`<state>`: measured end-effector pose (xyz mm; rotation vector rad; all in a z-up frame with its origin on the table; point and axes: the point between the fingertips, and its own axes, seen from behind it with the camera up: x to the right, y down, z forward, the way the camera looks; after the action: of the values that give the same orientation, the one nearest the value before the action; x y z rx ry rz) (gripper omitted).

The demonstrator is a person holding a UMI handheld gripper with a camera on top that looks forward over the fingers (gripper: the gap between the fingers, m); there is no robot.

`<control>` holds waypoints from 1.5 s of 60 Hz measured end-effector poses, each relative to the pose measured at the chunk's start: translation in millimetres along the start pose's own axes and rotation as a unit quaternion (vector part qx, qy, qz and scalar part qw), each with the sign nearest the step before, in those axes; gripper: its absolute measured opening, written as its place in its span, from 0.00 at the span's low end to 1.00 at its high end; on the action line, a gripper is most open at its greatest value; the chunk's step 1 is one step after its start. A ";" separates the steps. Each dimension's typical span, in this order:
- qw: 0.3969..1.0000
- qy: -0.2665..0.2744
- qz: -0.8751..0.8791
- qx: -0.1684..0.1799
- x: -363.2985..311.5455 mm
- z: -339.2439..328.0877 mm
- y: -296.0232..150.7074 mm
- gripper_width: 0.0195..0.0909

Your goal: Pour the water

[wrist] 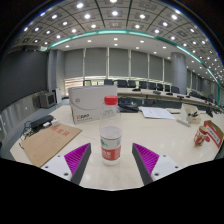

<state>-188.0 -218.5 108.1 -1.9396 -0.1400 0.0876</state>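
Observation:
A small clear bottle (110, 130) with a red cap and a red-and-white label stands upright on the pale table (150, 135). My gripper (110, 158) is open, its two purple pads (78, 156) spread wide at either side. The bottle's base stands between the fingertips and just ahead of them, with a gap on each side. Nothing is held.
A white box (92, 102) stands behind the bottle. A brown cardboard sheet (48, 142) and a dark object (38, 124) lie to the left. Papers (158, 113) and a red-and-white package (212, 133) lie to the right. Desks and chairs fill the room behind.

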 end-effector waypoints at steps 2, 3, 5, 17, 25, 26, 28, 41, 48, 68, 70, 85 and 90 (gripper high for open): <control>1.000 0.000 0.000 0.008 -4.4 15.8 -0.6 0.93; 1.000 0.003 0.001 0.010 -5.7 23.6 -0.3 0.92; 1.000 0.008 0.002 0.014 -6.0 35.9 -0.6 0.92; 0.999 0.034 0.002 0.036 -2.4 92.9 -5.1 0.59; 0.998 0.029 0.008 0.048 -1.7 102.8 -10.1 0.43; 0.998 0.026 0.006 0.049 -2.5 103.1 -10.5 0.41; 0.999 0.021 0.003 0.050 -4.0 102.8 -10.2 0.37; 0.998 0.001 0.037 0.049 6.1 76.5 -34.3 0.22; 0.991 -0.023 0.113 0.064 26.9 54.2 -76.5 0.22; 0.850 -0.161 0.488 0.114 166.2 23.9 -196.1 0.21; 0.826 -0.173 0.524 0.114 186.1 24.7 -200.2 0.21; 0.629 -0.203 0.743 0.106 321.3 49.2 -176.1 0.21; 0.547 -0.206 0.804 0.105 361.3 45.3 -159.4 0.21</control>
<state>154.9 -68.8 242.1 -1.1166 1.3402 1.6788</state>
